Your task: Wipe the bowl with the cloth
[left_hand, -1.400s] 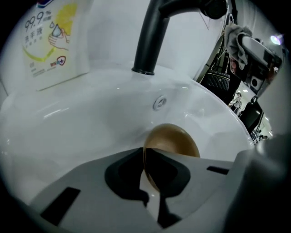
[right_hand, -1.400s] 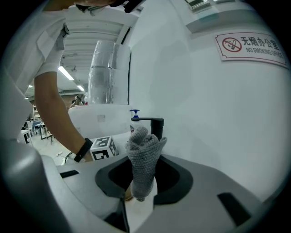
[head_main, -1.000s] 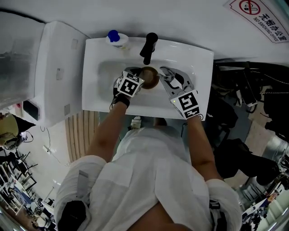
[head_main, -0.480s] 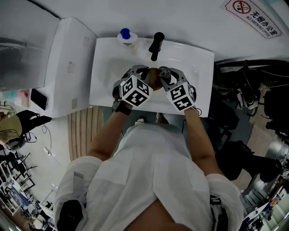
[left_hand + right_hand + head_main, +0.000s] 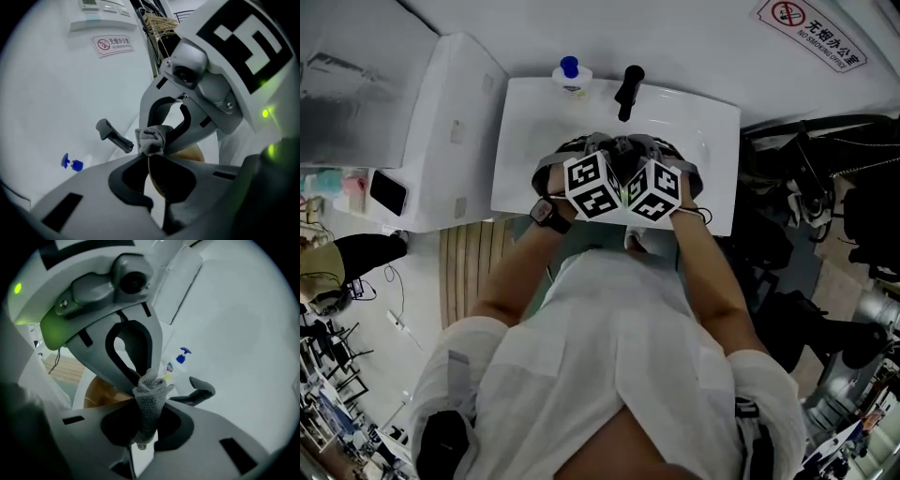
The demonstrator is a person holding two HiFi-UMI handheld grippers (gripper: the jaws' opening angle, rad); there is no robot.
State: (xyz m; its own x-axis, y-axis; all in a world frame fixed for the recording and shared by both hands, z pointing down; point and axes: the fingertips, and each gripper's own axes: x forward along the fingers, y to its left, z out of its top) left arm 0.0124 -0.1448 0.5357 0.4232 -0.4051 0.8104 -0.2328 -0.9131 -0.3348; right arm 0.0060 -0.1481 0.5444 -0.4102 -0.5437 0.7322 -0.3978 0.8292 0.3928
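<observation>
1. Both grippers are packed side by side over the middle of the white sink (image 5: 514, 141), just on the near side of the black faucet (image 5: 627, 87).
2. The left gripper (image 5: 151, 159) has its jaws pressed together on the thin wall of the brown bowl (image 5: 190, 152). The rim runs right between the pads, so that is a firm pinch.
3. The bowl is held up over the basin, tipped on edge. From the head view it is almost wholly hidden beneath the two grippers.
4. The right gripper (image 5: 147, 404) is closing its jaws, and the grey cloth (image 5: 151, 387) is between them. It is bunched into a wad that pokes out past the tips, and the pads are squeezing it.
5. In the left gripper view, the wad sits right at the bowl's rim, just above the left jaws. It looks to be touching the rim, though the contact spot itself is too tight to make out.
6. Far left of the faucet, a soap bottle (image 5: 570, 73) with a blue pump stands on the sink's back ledge.
7. Up at the far right, a no-smoking sign (image 5: 814, 37) is on the white wall.
</observation>
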